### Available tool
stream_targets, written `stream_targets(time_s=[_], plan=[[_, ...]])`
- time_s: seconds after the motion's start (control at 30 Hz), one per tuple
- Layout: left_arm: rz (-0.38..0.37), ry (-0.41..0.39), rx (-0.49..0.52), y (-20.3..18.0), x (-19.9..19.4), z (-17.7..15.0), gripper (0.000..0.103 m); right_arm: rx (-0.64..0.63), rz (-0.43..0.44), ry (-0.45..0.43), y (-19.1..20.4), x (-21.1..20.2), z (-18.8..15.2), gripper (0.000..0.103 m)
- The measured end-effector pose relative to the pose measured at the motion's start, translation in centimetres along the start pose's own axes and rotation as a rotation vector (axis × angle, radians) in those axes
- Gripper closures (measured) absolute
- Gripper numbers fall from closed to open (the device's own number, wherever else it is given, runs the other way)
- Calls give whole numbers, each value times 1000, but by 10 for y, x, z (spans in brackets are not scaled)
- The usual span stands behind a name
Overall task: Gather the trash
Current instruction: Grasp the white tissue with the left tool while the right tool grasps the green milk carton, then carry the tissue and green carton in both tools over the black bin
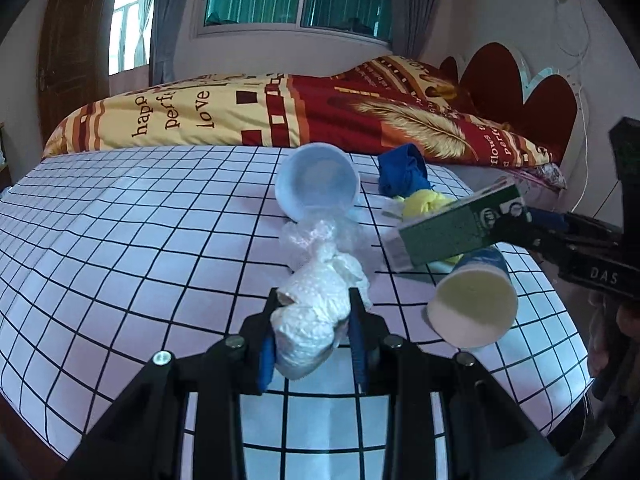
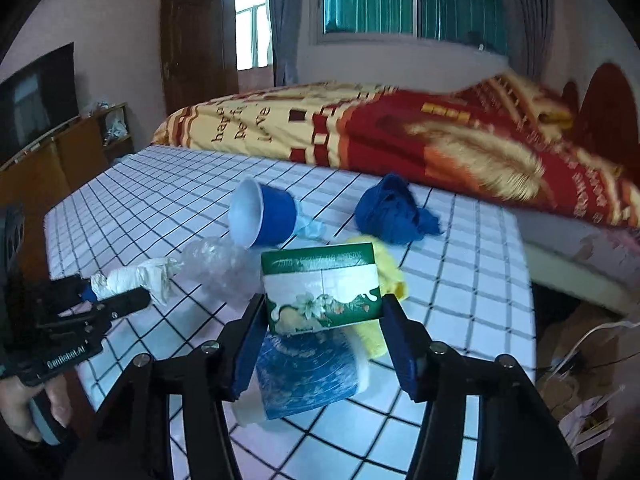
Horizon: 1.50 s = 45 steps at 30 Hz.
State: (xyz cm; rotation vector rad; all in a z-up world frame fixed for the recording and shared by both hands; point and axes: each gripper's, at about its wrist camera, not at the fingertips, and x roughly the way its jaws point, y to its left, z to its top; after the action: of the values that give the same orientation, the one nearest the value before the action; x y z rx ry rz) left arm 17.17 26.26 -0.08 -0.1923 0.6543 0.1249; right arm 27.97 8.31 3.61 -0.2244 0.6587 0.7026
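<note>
On the bed (image 1: 120,216): two cups (image 1: 316,184), one carton (image 2: 320,284).

Left wrist view: looked forward and down along its fingers, close over the near edge of the bed (image 1: 120,240). Right wrist view: same tilt, from beside it. Shared: checked sheet, blue cup (image 1: 316,184) (image 2: 260,216), far quilt (image 1: 280,108) (image 2: 360,124), window.

Quilt (image 1: 208,108) reads "love"; left gripper (image 2: 120,300) seemingly "GenRobot.AI".
</note>
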Motion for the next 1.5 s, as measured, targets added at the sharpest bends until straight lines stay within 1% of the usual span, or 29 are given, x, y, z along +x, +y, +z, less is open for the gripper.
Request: stream_targets(time_s=[0.07, 0.1, 0.13, 0.17, 0.23, 0.3, 0.33, 0.37, 0.4, 0.47, 0.53, 0.73, 0.83, 1.0, 1.1, 1.3, 1.47, 1.5], plan=[[-2, 2, 1, 1, 0, 0, 71, 27, 14, 15, -2, 6, 1, 41], [-3, 1, 0, 1, 0, 0, 71, 35, 16, 14, -2, 9, 0, 37], [-3, 1, -1, 2, 0, 1, 71, 43, 23, 17, -2, 12, 1, 32], [-4, 1, -3, 3, 0, 1, 71, 49, 24, 20, -2, 15, 1, 29], [-5, 1, -11, 6, 1, 1, 71, 57, 28, 36, -4, 23, 2, 28], [-5, 3, -15, 7, 1, 0, 71, 74, 57, 54, -6, 30, 2, 28], [-5, 6, -18, 8, 2, -1, 71, 75, 62, 61, -7, 33, 1, 29], [-5, 8, -19, 8, 3, -1, 71, 75, 69, 67, -7, 35, 1, 43], [-5, 9, -20, 9, 3, -1, 71, 75, 82, 76, -7, 37, 0, 44], [-3, 7, -20, 9, 3, -1, 71, 62, 76, 53, -5, 35, -1, 46], [-7, 6, -20, 9, 3, 0, 71, 42, 49, 35, -1, 30, -1, 47], [-17, 1, 11, -2, 0, -1, 71, 27, 11, -59, 0, -2, 1, 47], [-24, 0, 24, -9, -3, -2, 71, 49, -22, -100, -7, -22, -7, 47], [-38, -1, 43, -21, -8, -6, 71, 76, -49, -89, -18, -31, -24, 47], [-45, -7, 53, -27, -14, -7, 71, 92, -65, -108, -21, -44, -32, 47], [-68, -23, 72, -43, -27, -9, 71, 88, -112, -132, -22, -78, -49, 47], [-94, -41, 100, -65, -44, -14, 71, 97, -165, -150, -26, -114, -71, 47], [-81, -52, 107, -69, -46, -15, 71, 103, -181, -152, -28, -122, -76, 47]])
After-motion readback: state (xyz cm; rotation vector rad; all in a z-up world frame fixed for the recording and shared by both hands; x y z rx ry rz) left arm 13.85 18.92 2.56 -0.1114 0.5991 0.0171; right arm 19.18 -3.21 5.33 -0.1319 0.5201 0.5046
